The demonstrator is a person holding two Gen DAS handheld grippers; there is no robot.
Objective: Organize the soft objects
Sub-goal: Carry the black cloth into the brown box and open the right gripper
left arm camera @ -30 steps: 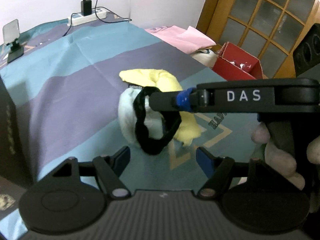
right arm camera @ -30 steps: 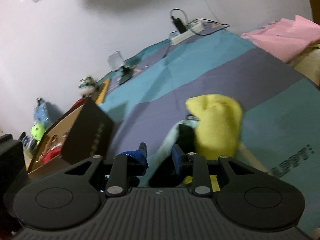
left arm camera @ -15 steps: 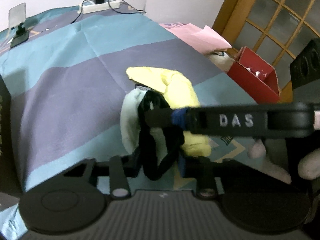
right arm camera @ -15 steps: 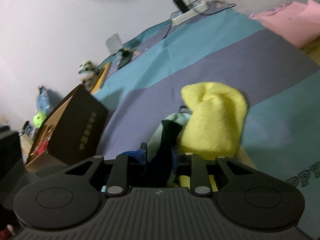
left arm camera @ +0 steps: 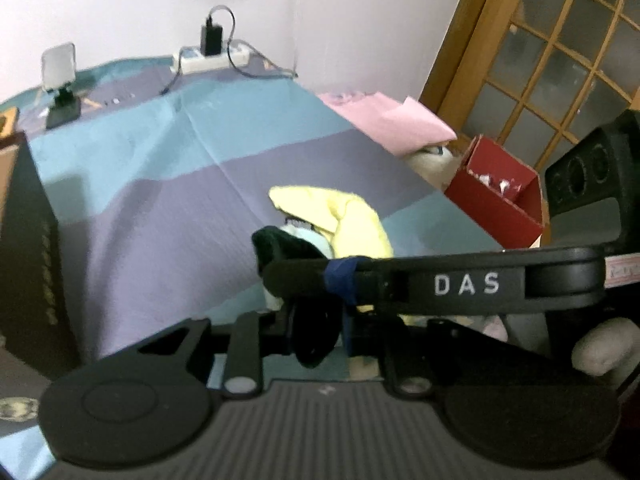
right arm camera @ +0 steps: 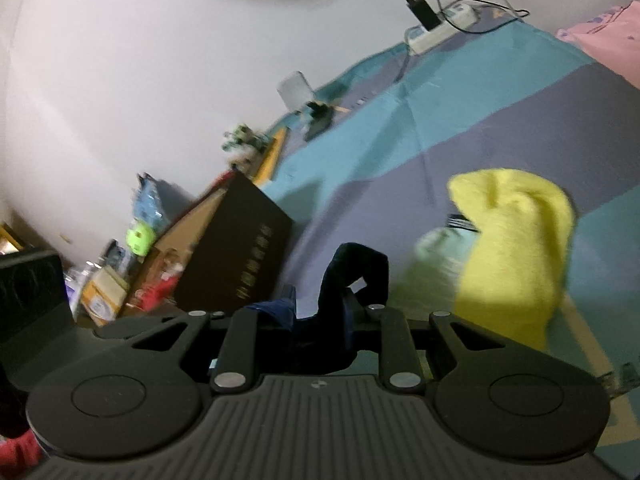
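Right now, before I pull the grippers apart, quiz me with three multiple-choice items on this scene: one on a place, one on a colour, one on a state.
1. Where is the power strip?
A. at the far edge of the striped cloth, by the wall
B. inside the red box
C. on the pink cloth

2. What colour is the cloth lying beside the black sock?
A. red
B. yellow
C. orange

3. What is the right gripper doing?
A. open above bare cloth
B. shut on the black sock
C. shut on the charger cable

Answers:
1 A: the strip lies along the cloth's far end under the wall.
2 B: the yellow cloth is right of the sock in the right wrist view.
3 B: black fabric is pinched between its fingers; the left gripper grips it too.
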